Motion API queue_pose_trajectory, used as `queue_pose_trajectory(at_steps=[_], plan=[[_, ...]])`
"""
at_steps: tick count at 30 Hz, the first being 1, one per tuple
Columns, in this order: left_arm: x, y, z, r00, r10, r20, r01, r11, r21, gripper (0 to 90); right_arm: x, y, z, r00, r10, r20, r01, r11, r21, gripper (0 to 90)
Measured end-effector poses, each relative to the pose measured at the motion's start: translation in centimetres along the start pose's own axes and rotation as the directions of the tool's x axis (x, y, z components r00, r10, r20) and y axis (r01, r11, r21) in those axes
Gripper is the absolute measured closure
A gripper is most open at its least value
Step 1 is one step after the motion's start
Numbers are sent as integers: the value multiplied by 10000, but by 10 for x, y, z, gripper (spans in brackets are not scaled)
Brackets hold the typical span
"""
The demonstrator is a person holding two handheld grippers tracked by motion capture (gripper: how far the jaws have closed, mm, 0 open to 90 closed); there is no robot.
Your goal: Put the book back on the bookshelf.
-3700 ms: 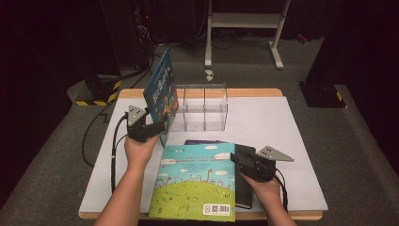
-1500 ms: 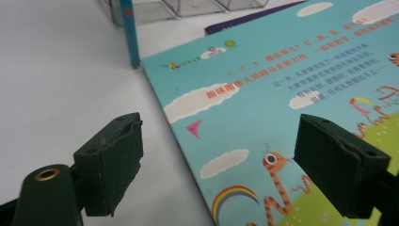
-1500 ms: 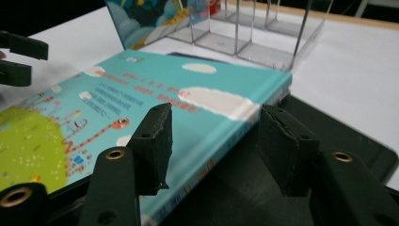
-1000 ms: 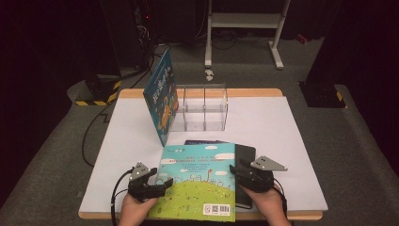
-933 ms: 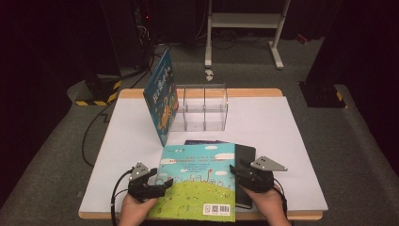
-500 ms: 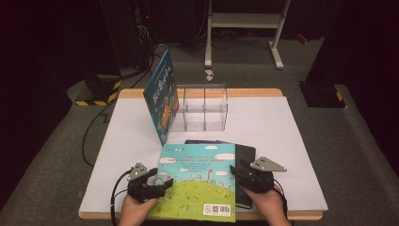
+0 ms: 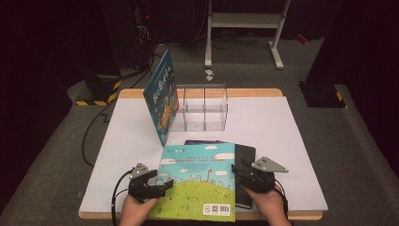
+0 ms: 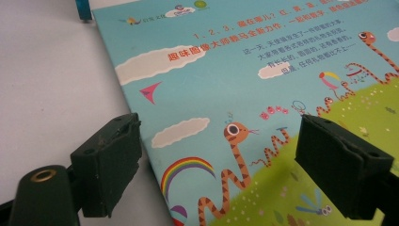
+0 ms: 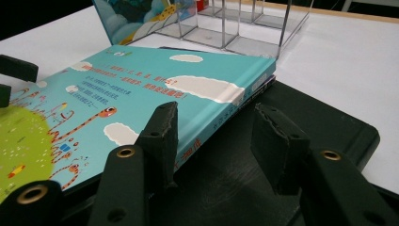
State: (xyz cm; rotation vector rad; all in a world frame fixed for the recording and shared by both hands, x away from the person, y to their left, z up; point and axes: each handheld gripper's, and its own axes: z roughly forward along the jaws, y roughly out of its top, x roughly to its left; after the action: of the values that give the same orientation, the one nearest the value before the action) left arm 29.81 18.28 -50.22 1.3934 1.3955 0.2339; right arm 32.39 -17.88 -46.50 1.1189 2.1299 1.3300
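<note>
1. Sky-blue and grass-green card covers the picture book that lies flat at the near edge of the bench, between our two grippers
2. We count three books: this flat one, a second blue book standing tilted against the clear organiser, and a dark book under the flat one, with a thin purple edge showing at the far side of the stack
3. We count two grippers and one organiser, which shows three compartments
4. Our left gripper stands wide open astride the flat book's left edge, one jaw over the white bench and the other over the cover; it holds nothing
5. Our right gripper is also open, with its jaws astride the book's right edge, above the dark book; whether they touch either we cannot tell
6. The flat book's near edge lies just beside the bench's front edge; the white surface to the left and to the right of the stack is bare, as is the strip between stack and organiser
7. The cover shows white clouds, a rainbow, striped orange snakes, red and dark Chinese text, and a barcode square near the front edge
</note>
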Motion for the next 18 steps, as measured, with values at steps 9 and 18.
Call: queue_pose_trajectory(at_steps=[9, 18], plan=[[-1, -2, 4, 9998, -59, -173, 64, 9996, 289, 139, 1, 0, 0, 10000, 0, 1, 0, 10000, -55, 497], [-6, -4, 6, 9999, -82, -79, 85, 9992, 401, 150, 3, 2, 2, 9998, -19, -181, 18, 10000, -27, 476]])
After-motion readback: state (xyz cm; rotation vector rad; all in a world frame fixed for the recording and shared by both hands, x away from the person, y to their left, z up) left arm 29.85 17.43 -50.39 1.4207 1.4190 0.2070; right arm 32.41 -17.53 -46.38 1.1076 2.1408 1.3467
